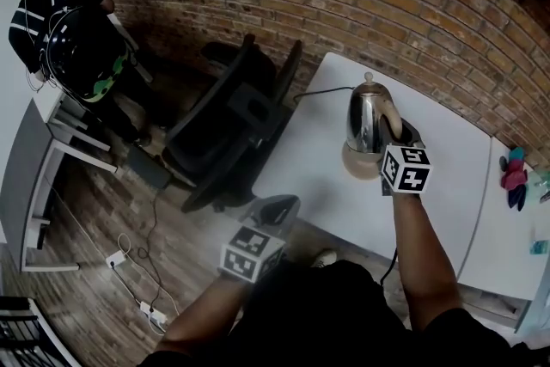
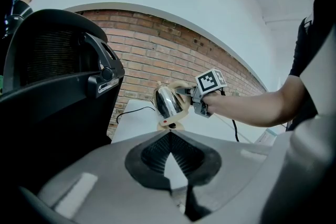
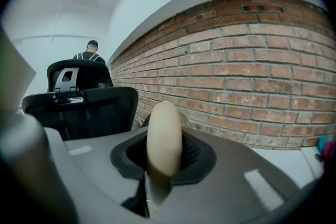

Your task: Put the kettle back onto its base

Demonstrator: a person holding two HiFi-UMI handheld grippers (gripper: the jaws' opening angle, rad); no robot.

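A shiny steel kettle (image 1: pixel 368 118) with a beige handle stands directly over its round beige base (image 1: pixel 357 162) on the white table (image 1: pixel 447 193); I cannot tell whether they touch. My right gripper (image 1: pixel 394 128) is shut on the beige handle (image 3: pixel 164 139), which fills the gap between its jaws. In the left gripper view the kettle (image 2: pixel 168 101) leans a little above the base (image 2: pixel 171 123). My left gripper (image 1: pixel 277 209) hovers off the table's near left edge, shut with nothing in it (image 2: pixel 169 136).
A black office chair (image 1: pixel 232 125) stands against the table's left side. The base's black cable (image 1: pixel 320 92) runs off the far edge. A person (image 1: pixel 64 13) stands at the far left. Small coloured items (image 1: pixel 514 174) lie at the right. A brick wall lies behind.
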